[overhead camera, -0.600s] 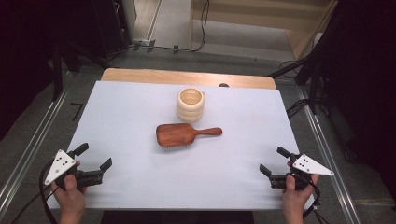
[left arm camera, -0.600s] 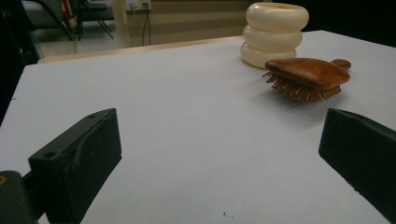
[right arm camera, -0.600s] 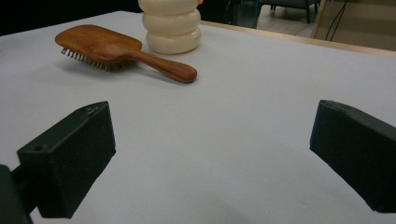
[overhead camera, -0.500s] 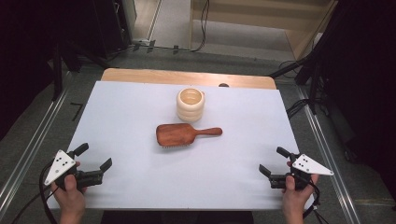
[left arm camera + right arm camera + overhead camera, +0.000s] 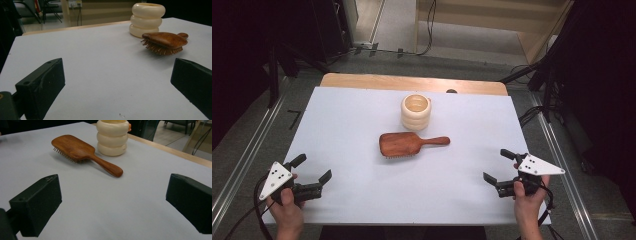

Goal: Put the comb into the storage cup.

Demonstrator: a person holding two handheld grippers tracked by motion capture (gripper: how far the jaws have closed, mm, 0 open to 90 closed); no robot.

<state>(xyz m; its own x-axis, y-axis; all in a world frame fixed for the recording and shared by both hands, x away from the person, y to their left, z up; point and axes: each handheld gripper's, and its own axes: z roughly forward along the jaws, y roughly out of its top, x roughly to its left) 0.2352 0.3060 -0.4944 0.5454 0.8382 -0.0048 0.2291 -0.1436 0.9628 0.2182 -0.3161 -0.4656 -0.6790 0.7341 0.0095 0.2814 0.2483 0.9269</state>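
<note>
A brown wooden hairbrush (image 5: pixel 409 144) lies bristles down at the middle of the white table (image 5: pixel 352 130), handle pointing right. Just behind it stands a cream ribbed cup (image 5: pixel 416 111). My left gripper (image 5: pixel 312 168) rests open near the front left corner, nothing between its jaws. At the front right my right gripper (image 5: pixel 498 165) is open and empty too. In the left gripper view the hairbrush (image 5: pixel 165 42) and the cup (image 5: pixel 147 19) lie far ahead to the right. The right gripper view has the hairbrush (image 5: pixel 82 152) and cup (image 5: pixel 113 137) ahead, beyond the wide-apart jaws.
A wooden strip (image 5: pixel 412 84) borders the table's far edge. Metal rails (image 5: pixel 242 165) run along both sides. Cables (image 5: pixel 532 112) trail on the floor at the right, and dark stands rise beyond the table's far corners.
</note>
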